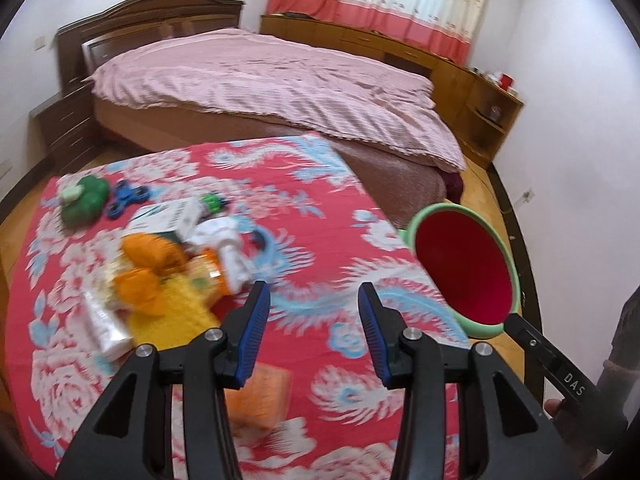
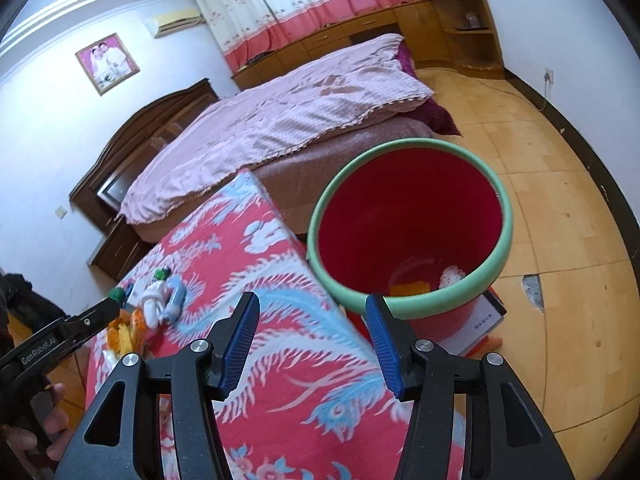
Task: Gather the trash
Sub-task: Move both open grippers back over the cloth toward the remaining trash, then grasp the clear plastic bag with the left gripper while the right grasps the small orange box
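While both tongs (image 1: 314, 300) (image 2: 312, 312) gape empty, the white tube (image 1: 105, 322) lies flat, lengthwise toward the camera.

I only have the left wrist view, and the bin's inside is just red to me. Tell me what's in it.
Observer: The right wrist view looks down into the bin: a yellow-orange piece and a white crumpled scrap lie at the bottom.
Operator: Report the right gripper.
Observer: The right gripper is empty, its fingers opening over the table's corner, near the bin's rim.
Operator: Say what is under the bin.
Observer: A white box lies on the floor beside its base.
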### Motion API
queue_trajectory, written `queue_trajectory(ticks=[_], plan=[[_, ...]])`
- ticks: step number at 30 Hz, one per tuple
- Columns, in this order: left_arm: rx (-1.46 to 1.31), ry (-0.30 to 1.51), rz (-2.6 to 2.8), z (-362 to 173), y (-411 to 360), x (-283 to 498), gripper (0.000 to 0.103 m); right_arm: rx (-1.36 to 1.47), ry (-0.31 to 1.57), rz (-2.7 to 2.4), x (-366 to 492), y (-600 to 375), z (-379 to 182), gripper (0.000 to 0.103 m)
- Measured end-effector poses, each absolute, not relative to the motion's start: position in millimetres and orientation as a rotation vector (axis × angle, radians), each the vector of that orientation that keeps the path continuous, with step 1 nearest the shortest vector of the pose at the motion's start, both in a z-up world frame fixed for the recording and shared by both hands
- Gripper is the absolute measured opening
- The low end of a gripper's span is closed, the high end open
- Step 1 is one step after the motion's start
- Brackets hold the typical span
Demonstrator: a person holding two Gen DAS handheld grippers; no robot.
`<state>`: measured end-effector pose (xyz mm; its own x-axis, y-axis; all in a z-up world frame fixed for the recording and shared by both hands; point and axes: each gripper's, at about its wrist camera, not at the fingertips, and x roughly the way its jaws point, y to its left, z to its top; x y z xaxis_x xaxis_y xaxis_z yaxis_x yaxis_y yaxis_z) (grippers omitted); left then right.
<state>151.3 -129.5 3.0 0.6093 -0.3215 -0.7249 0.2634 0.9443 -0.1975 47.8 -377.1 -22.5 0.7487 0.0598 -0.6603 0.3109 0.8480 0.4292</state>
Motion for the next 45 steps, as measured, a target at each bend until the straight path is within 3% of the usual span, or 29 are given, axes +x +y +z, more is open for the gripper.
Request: queue_trajectory(ticks=[13,16,24,42,45], plan=[[-0.163,0.875,-0.165,-16.3,-46.7,156.0,0.046,0.508,0.773,-0.115,50.6,-346.3,-27.8,0.058],[-0.192,0.888,-0.114,-24.1,-25.7,160.6,0.046,0.505,0.787,-0.114,51.7,-342.0,-30.7,0.066],[-0.235,0.936,-0.002,-50.3,14.9,174.0,0.046,0.490,0.815,-0.114,57.1,-333.7,-35.5,0.066],[-0.266,0.994,0.021,-85.8,23.9,188.4,0.045,0.484,0.868,-0.107,66.2,-324.8,-48.5,0.066],[-0.277,0.983,0.001,-85.4,24.4,186.4,0.037,0.479,0.873,-0.099,66.6,-321.2,-49.4,0.066]])
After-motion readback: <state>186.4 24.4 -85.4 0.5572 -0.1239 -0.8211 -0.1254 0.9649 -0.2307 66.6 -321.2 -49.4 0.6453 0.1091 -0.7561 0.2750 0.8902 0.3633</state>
